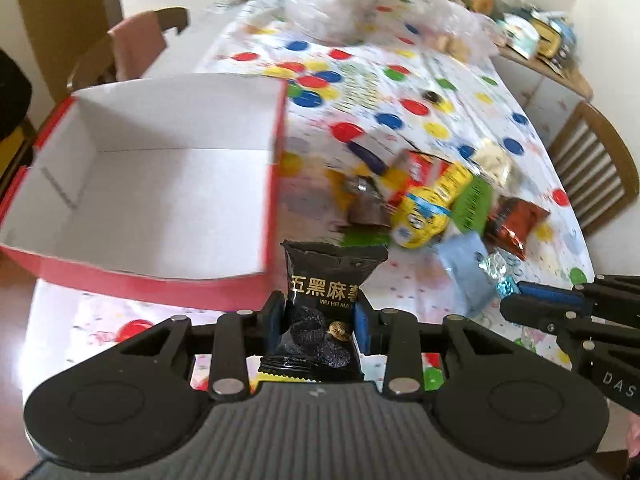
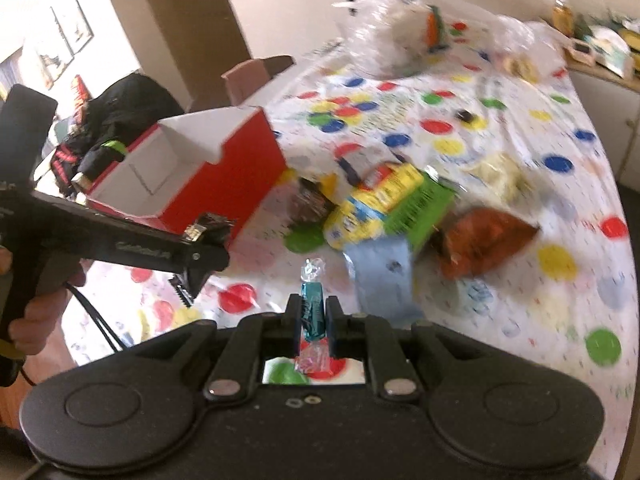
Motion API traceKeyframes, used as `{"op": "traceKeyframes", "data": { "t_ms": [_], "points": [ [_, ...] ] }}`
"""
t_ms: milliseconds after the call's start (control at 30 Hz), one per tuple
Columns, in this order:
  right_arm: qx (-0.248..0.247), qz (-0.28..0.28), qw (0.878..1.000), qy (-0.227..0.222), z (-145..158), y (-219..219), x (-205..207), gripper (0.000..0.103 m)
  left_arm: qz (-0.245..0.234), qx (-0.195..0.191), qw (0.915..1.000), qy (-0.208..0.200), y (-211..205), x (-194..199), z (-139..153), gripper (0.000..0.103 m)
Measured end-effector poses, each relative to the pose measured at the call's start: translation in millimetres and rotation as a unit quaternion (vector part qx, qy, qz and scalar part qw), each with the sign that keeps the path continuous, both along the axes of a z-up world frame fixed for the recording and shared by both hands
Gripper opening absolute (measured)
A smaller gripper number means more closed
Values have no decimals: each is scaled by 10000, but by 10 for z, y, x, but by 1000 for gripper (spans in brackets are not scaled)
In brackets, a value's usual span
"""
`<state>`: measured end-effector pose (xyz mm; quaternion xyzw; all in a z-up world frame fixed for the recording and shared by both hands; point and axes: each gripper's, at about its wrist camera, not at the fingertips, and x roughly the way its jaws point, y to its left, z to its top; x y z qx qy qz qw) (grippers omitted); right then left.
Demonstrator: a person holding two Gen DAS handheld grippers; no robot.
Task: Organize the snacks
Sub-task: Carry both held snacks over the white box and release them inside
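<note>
My left gripper [image 1: 319, 312] is shut on a black snack packet [image 1: 332, 276] with gold Chinese lettering, held above the table just right of the near corner of the open red box [image 1: 160, 276]. The box is white inside and looks empty. My right gripper [image 2: 313, 310] is shut on a small teal wrapped candy [image 2: 312, 300] with clear twisted ends, above the tablecloth. The right gripper also shows in the left wrist view [image 1: 516, 300]. The left gripper shows in the right wrist view [image 2: 208, 236], near the red box [image 2: 240, 168].
A pile of snacks lies right of the box: a yellow pack [image 1: 428, 208], green packet [image 1: 472, 200], orange-brown bag [image 1: 516, 220], pale blue packet [image 1: 468, 272]. Clear plastic bags [image 1: 340, 4] sit at the table's far end. Wooden chairs [image 1: 600, 168] stand on both sides.
</note>
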<state>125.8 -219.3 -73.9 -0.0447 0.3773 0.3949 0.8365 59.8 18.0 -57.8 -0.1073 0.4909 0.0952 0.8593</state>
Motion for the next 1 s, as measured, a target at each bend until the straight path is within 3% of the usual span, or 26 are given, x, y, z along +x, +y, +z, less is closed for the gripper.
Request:
{"op": "traceKeyframes", "data": {
  "t_ms": [333,533,767,1000],
  "points": [
    [104,198,9994,-268,285,633,-37,11,229,98,9992,-300,696,-146,285,35],
    [83,170,9993,-330,405,1177,-50,11,260,194,9991,-269,1232,-116,328,35],
    [23,120,9996,-264,421,1884,1,11,308,357,9986,-242,1831,58,298,35],
    [-208,-14,9996,-177,295,2447,140,11,300,287,9991,93,2226,221,32,35]
  ]
}}
